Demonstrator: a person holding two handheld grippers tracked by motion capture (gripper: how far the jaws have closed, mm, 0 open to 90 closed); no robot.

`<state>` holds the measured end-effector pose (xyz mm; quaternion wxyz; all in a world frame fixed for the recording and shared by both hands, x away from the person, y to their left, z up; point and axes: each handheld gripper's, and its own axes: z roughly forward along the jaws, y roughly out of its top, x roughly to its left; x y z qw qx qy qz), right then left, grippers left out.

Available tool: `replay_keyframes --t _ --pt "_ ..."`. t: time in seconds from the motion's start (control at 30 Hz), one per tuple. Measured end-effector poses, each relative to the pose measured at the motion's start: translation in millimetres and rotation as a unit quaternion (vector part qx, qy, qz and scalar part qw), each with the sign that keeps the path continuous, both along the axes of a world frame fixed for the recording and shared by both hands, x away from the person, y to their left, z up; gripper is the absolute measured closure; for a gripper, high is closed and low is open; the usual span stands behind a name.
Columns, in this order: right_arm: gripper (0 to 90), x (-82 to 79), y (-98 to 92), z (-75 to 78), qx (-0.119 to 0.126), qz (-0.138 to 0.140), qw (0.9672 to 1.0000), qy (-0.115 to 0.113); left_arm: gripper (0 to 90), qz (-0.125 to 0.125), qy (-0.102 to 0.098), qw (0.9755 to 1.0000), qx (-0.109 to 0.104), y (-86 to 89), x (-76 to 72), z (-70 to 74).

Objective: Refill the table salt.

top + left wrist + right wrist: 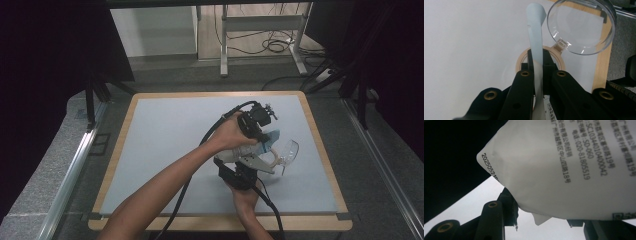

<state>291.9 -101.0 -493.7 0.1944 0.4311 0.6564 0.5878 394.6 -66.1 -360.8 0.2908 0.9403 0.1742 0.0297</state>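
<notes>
A: What am I working on?

B: A pale grey mat (165,145) covers a wood-edged table (119,150), filling the middle of the high view. Dark curtains close both sides; at the top of that frame a metal desk frame (260,35) stands on the floor with loose cables (272,46) around it.

A: Count the things for me.

B: One white pouch (246,154) with a blue top edge and black print, right of centre in the high view. One clear plastic cup (287,152) lying on its side just right of the pouch. One ring of tape (520,61), flat on the mat, at the centre of the left gripper view behind the jaws. Two grippers, two hands.

A: My left gripper (537,62)?

B: Its jaws are clamped on the pouch's thin sealed edge (535,32), which rises between them toward the top of that frame. The cup's round mouth sits at upper right there.

A: And my right gripper (541,220)?

B: Its jaws stand partly apart at the bottom of the right gripper view, the pouch's printed bottom corner between them. The left jaw touches the pouch; whether the right one presses it, I cannot tell.
</notes>
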Motion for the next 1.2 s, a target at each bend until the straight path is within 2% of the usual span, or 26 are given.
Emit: replay_keyframes --t 0.43,1.2 --pt "53.6 -0.2 0.4 2.4 0.01 -0.005 0.9999 -0.002 90.0 -0.001 0.001 1.0 0.002 -4.0 -0.4 -0.9" --pt "53.8 0.8 0.1 2.0 0.009 -0.005 0.9999 -0.005 90.0 0.0 -0.002 1.0 0.006 -5.8 -2.0 -1.5"
